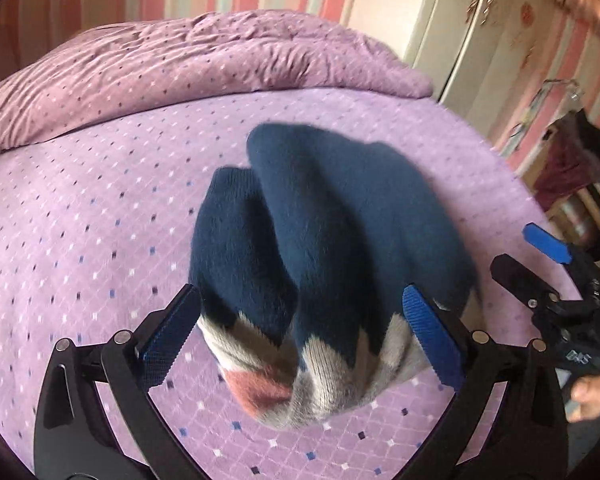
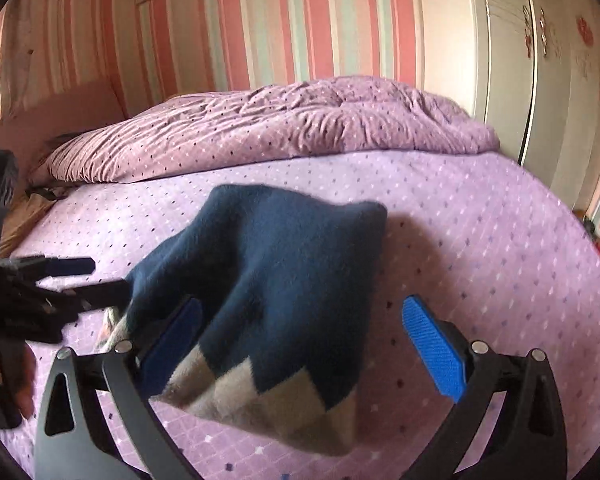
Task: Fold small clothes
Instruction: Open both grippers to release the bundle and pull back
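Note:
A navy knitted garment (image 1: 320,216) with a grey, beige and pink diamond-pattern hem lies bunched in folds on the purple dotted bed sheet (image 1: 80,240). My left gripper (image 1: 300,300) is open, with its blue pads standing wide on either side of the hem and not pressing on it. In the right wrist view the same garment (image 2: 284,272) lies in a loose heap on the sheet (image 2: 480,240). My right gripper (image 2: 302,308) is open above its patterned end. Each view catches the other gripper at the side: the right gripper (image 1: 528,256) and the left gripper (image 2: 92,278).
A crumpled purple duvet (image 2: 280,128) lies across the far side of the bed. A white wardrobe (image 2: 512,80) stands at the right, against a pink striped wall (image 2: 280,20). A hand (image 1: 592,400) shows at the right edge. Dark clothes (image 1: 568,168) hang beyond the bed's right edge.

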`<state>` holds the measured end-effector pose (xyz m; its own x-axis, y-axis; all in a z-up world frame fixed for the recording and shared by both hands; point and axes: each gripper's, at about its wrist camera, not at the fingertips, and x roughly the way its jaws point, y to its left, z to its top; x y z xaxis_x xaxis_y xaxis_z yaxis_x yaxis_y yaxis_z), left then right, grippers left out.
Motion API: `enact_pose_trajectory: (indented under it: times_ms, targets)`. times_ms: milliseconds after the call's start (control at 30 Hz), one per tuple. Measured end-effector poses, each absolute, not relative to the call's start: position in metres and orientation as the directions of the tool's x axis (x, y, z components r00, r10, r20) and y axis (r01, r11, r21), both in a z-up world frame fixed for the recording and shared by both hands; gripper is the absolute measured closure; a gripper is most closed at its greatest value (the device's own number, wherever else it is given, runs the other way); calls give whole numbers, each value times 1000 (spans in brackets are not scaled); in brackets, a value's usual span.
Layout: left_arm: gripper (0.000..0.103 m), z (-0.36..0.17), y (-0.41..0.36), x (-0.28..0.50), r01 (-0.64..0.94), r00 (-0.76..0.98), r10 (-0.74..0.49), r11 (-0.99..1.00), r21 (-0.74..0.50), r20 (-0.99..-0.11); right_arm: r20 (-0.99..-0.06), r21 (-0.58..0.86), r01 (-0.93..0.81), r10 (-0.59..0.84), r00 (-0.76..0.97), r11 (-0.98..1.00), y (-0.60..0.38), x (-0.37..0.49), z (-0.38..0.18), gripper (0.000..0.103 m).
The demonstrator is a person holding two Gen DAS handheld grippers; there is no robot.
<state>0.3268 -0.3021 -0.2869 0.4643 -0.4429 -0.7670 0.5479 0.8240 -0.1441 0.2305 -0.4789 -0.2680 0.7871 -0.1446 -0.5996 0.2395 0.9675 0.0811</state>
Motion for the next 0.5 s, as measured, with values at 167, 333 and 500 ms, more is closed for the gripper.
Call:
enact_pose_trajectory:
  times_ms: [167,333,500]
  targets:
    - [3,-310,-302,320,450,569,-275,893,15,-775,-635,-12,348,-276,721,937,-477,230,-295,2]
    - [3,-334,-294,327,430,600,-236,901,59,-765,-690,-76,369,-316,651,926,-479,238,-328,2]
    - [3,-359,-285,330,460,601,-262,886,60,-755,-718,-43,372,-287,634,927,-486,241,-354,2]
